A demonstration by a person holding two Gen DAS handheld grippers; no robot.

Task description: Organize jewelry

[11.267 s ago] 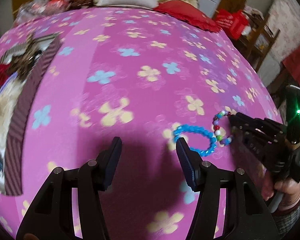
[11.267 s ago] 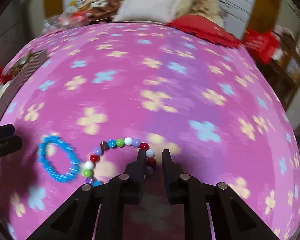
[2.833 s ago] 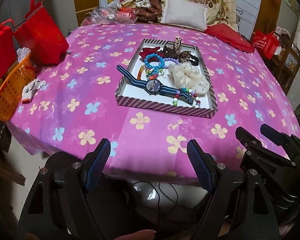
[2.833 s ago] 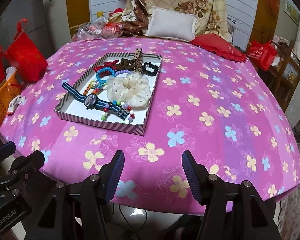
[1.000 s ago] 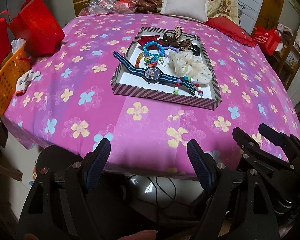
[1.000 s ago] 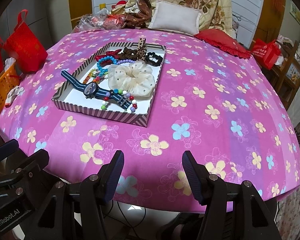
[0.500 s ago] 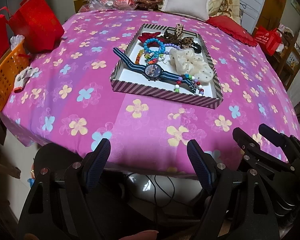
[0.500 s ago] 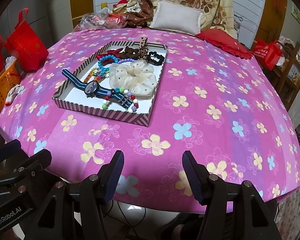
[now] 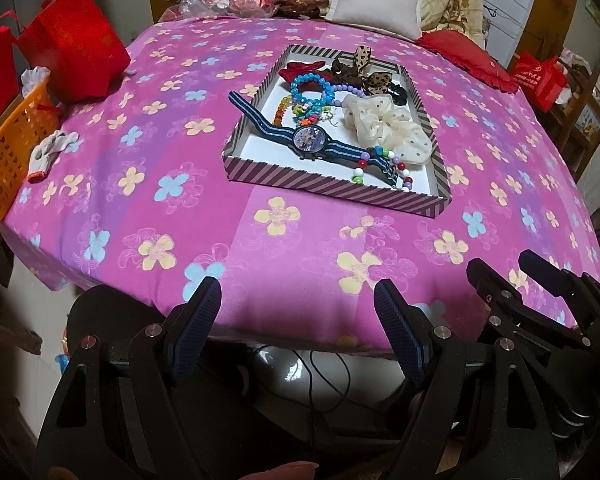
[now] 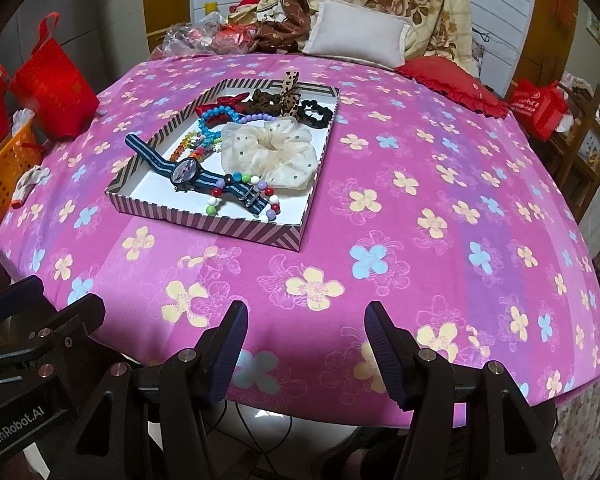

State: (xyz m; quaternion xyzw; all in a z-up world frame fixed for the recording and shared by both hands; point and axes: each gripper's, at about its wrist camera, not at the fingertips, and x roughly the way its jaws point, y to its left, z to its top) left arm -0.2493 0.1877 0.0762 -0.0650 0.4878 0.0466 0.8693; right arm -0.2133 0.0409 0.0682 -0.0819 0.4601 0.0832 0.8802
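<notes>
A striped box lid (image 9: 332, 190) (image 10: 204, 222) sits on the pink flowered table. In it lie a blue striped watch (image 9: 310, 140) (image 10: 186, 172), a cream scrunchie (image 9: 388, 128) (image 10: 272, 152), a multicolour bead bracelet (image 9: 380, 168) (image 10: 244, 194), a blue bead bracelet (image 9: 310, 84) (image 10: 214, 118) and leopard and red hair ties. My left gripper (image 9: 298, 308) and right gripper (image 10: 306, 328) are both open and empty, held back at the table's near edge.
A red bag (image 9: 74, 56) stands at the table's left edge, beside an orange basket (image 9: 8, 152) and a white glove (image 9: 50, 148). Pillows (image 10: 356, 34) lie beyond the far edge. The right gripper shows in the left wrist view (image 9: 540, 304).
Eleven seconds ago both grippers were low over the cloth by the blue and multicolour bracelets; now those lie in the lid. Over the last second the view crept slightly closer.
</notes>
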